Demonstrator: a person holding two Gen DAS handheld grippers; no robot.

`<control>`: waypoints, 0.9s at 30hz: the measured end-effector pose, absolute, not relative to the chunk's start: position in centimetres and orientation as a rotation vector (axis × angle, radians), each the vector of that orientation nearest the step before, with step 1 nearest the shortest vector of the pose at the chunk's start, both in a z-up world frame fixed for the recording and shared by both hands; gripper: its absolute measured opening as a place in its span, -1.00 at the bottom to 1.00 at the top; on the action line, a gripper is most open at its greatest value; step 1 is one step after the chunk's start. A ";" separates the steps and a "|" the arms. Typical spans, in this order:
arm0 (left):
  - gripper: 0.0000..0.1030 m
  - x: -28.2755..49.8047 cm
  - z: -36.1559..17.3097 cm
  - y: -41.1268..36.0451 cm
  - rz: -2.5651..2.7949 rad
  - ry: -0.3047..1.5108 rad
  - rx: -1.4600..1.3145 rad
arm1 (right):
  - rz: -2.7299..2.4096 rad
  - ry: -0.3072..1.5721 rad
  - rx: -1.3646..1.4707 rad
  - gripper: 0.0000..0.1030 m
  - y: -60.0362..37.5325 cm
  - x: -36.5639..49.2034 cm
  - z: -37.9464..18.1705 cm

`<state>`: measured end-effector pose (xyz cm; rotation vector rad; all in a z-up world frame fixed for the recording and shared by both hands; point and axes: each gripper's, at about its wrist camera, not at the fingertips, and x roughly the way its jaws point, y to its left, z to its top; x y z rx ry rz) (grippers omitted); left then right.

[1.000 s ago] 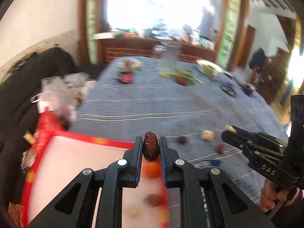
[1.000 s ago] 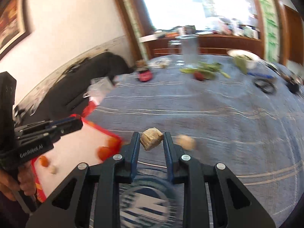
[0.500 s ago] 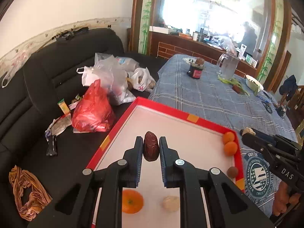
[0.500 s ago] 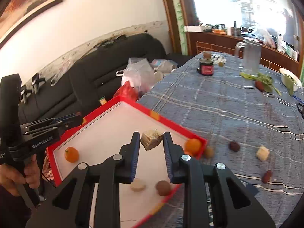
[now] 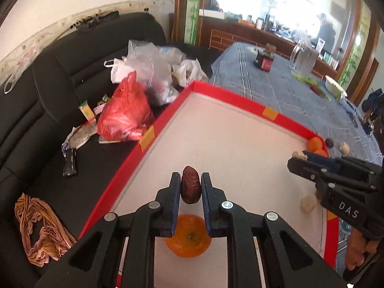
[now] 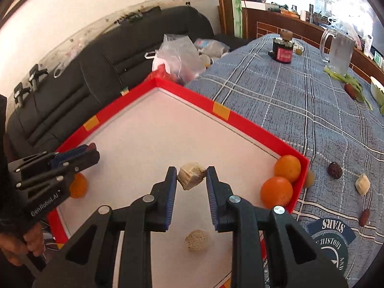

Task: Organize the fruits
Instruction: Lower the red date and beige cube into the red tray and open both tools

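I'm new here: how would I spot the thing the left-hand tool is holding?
Find the big red-rimmed white tray on the blue checked tablecloth. Above its near part hangs the left gripper, with an orange lying on the tray just beneath it. Pinched upright between its fingers is a date: dark brown, wrinkled and oval, unlike the round oranges and pale chunks nearby.

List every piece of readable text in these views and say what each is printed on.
"DAS": side of the right tool.
"GenRobot.AI": side of the left tool.
"STARS", "HISTORY": round blue mat, upside down.
Red jar label: too blurred to read.
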<state>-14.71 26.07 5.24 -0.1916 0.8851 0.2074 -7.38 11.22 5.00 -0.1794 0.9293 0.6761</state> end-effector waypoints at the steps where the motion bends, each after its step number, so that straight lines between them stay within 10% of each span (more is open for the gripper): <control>1: -0.69 -14.8 5.2 26.1 0.209 0.887 -0.191 | 0.672 0.935 -0.182 -0.47 11.2 -7.4 4.9; 12: -0.64 -15.1 5.2 26.2 0.243 0.896 -0.178 | 0.658 0.996 -0.210 -0.46 11.5 -7.2 3.6; 27: 0.51 -16.4 11.4 22.9 0.267 0.704 -0.068 | 0.645 0.771 -0.103 -0.21 3.9 -8.2 11.4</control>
